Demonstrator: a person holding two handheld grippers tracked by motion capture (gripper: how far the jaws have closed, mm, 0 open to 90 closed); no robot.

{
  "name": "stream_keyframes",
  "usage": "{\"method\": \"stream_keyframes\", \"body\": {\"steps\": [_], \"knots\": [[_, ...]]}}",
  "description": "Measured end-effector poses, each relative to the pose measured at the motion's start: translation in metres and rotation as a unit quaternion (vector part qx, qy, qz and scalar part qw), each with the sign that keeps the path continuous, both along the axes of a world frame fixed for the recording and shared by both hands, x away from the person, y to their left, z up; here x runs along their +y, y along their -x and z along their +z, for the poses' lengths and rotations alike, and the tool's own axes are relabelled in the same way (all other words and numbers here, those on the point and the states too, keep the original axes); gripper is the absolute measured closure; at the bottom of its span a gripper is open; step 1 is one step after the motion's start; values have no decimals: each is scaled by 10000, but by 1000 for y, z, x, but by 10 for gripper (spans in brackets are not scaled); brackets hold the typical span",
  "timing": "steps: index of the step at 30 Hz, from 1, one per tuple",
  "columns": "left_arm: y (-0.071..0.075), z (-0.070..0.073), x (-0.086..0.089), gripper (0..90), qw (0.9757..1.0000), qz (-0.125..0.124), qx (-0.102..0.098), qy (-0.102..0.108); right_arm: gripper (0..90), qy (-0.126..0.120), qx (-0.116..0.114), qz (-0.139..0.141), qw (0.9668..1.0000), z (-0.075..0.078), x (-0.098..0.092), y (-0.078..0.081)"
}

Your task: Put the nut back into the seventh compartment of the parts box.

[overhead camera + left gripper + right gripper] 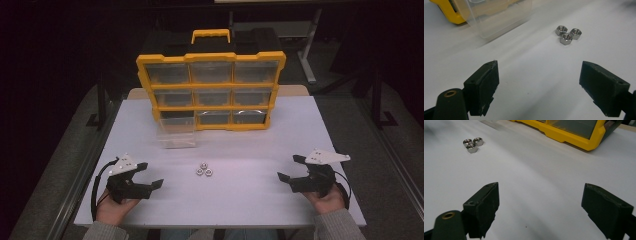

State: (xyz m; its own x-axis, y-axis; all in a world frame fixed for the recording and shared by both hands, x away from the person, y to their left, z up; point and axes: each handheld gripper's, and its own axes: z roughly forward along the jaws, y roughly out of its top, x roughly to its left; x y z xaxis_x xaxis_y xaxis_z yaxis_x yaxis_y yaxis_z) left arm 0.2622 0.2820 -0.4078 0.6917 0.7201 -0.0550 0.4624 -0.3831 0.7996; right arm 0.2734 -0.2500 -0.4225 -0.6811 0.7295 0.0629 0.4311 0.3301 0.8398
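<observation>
Both hands sat low at the near edge of the white counter (280,125), and nothing had been picked up. The left hand-held gripper (151,174) rested with its jaws spread wide and nothing between them; the right hand-held gripper (288,168) mirrored it on the far side, jaws just as far apart and just as empty.

Between the two, out in the open, lay three steel hex nuts (204,170), bunched so tightly that they touched one another. Behind them a clear plastic drawer (176,135) stood pulled out on the counter in front of the yellow parts organiser (211,57), just below the empty bottom-left slot.

The likely job was getting those nuts into that drawer, and the cluster looked like the catch. A wide bite would have swept up two at once or scattered the lot, so the better plan was to pick the outermost nut, come in low along the counter, and close on two opposite flats rather than the corners. From the left gripper view the nuts sat up and to the right, near the drawer, so the left side looked to have the shorter carry. Steel on a smooth surface seemed apt to skid, so a slow squeeze was called for.
</observation>
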Motion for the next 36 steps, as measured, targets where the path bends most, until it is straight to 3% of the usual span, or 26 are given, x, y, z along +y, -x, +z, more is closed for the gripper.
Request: {"method": "stream_keyframes", "body": {"steps": [28, 36], "knots": [[0, -1, 3, 164, 9999, 25, -12, 167, 137, 1, -135, 129, 9998, 2, 1, -1], [0, -2, 3, 164, 9999, 39, -17, 162, 137, 78, -73, 160, 9998, 0, 5, -2]]}}
